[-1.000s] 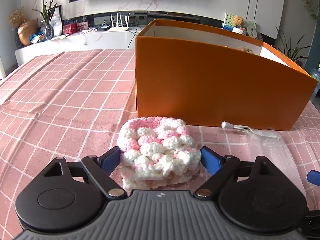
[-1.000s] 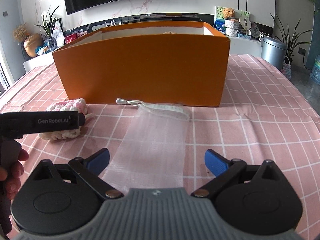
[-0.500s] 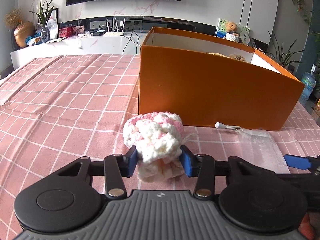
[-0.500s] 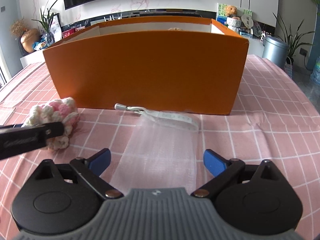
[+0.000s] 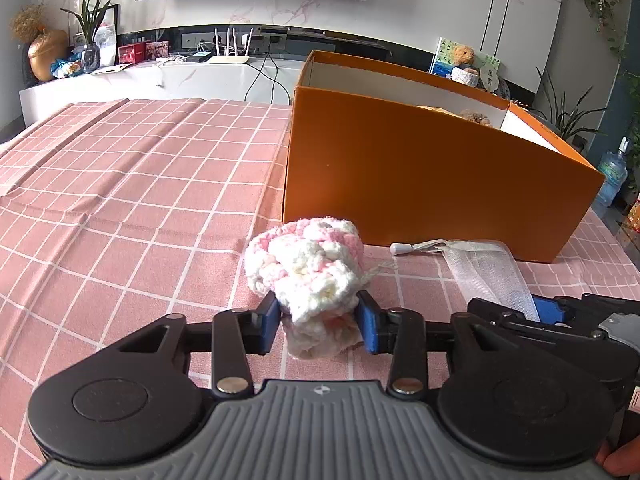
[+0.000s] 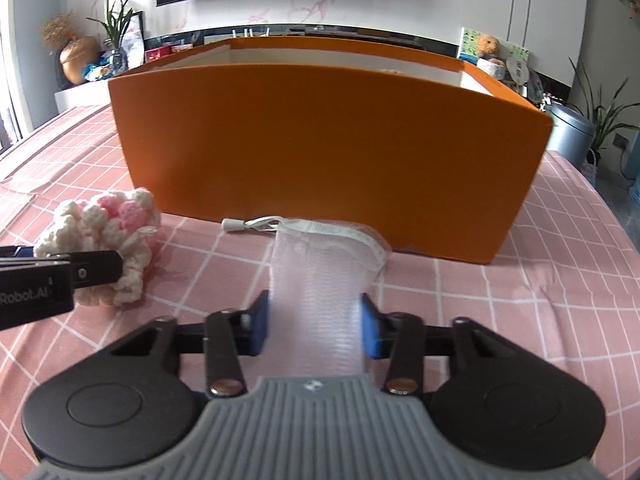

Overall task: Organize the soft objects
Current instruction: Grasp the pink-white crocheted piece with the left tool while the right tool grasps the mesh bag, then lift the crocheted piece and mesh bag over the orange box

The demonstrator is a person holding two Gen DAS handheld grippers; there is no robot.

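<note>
Pink-and-white crochet piece (image 5: 310, 268) sits clamped between our left gripper (image 5: 318, 326) fingers in the left wrist view; the blue pads press into its sides and bunch the yarn up. It is over the pink checked cloth on the counter (image 5: 120, 208), near the orange box (image 5: 420, 184), not touching it. The box is open on top, and something brown and fuzzy (image 5: 474, 117) shows over its far rim; we can't tell what. Right of the crochet piece lies a white mesh bag (image 5: 486, 270) with a drawstring toggle (image 5: 398, 248), its far end just beside the box wall. The right gripper enters low on the right, on the mesh bag's near end.

Right wrist view: our right gripper (image 6: 316, 326) has just been closing, with the mesh bag (image 6: 320, 280) between its fingers. The blue pads meet the bag's edges and the mesh humps up between them, so it's gripped. The bag's far hem and toggle (image 6: 231, 225) lie at the foot of the orange box (image 6: 328, 140). On the left, the crochet piece (image 6: 106, 236) is held by the left gripper's black finger (image 6: 96, 268), near the box's left corner. The cloth-covered counter (image 6: 540, 300) is bare on the right.
</note>
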